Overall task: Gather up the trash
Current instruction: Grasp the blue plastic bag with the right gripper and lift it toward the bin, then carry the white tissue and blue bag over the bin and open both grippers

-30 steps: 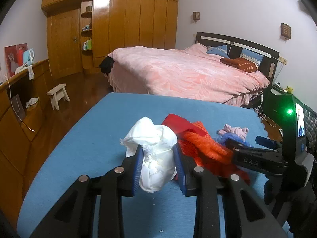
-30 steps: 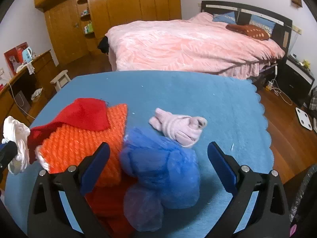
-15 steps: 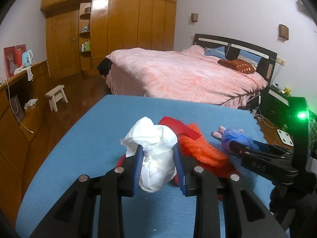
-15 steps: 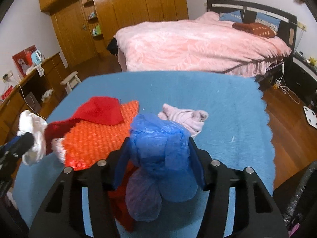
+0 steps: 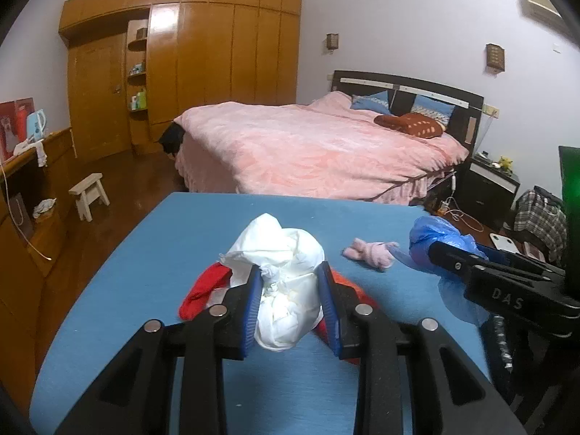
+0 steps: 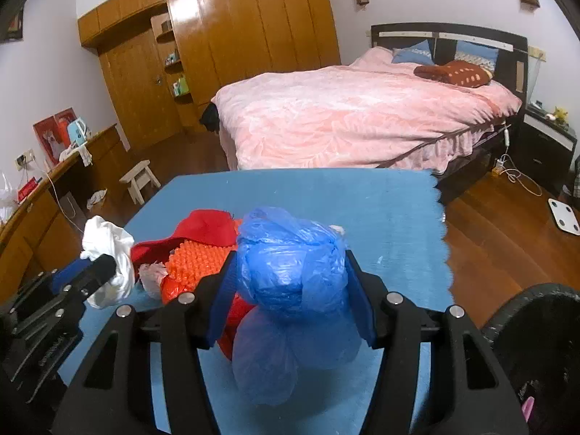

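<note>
Nearest: right gripper [image 6: 290, 290] is now clamped on the knotted blue plastic trash bag [image 6: 290, 282], pads pressing both sides. A sec ago its jaws stood wide around the bag as it lay on the blue-covered table [image 6: 380, 210]; now the bag hangs clear of the surface.

Left gripper [image 5: 290, 301] is closed on the crumpled white plastic bag w/ tissue [image 5: 282, 272], same hold as before, also off the table.

Just behind: red and orange knitted cloth [image 6: 195, 253], and a small pink fabric bundle [image 5: 369, 252] lying on the table, untouched. Far back: pink-quilted bed [image 5: 319, 145].

So both trash bags look secured; next prob. a carry to a bin, none clearly in view.
</note>
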Demonstrator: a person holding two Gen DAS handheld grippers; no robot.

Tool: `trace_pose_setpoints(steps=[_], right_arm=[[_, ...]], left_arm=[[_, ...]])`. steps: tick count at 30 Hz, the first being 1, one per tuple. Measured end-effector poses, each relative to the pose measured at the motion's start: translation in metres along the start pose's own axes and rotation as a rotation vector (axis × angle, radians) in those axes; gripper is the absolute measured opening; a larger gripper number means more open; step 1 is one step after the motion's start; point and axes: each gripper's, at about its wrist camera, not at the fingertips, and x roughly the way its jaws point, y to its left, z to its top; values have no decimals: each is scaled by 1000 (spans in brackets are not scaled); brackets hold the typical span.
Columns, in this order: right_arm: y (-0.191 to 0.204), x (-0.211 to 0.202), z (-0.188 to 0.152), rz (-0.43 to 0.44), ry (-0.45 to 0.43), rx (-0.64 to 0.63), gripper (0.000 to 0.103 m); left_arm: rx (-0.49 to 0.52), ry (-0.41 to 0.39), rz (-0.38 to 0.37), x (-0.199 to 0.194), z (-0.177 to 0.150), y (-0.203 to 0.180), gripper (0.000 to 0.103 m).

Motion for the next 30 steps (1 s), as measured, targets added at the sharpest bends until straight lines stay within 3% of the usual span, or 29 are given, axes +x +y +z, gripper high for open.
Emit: trace_pose_setpoints(steps=[30], right_arm=[[-87, -149, -19, -150, -154, 88, 55]], left_arm=[[86, -60, -199, -61, 15, -101, 31]])
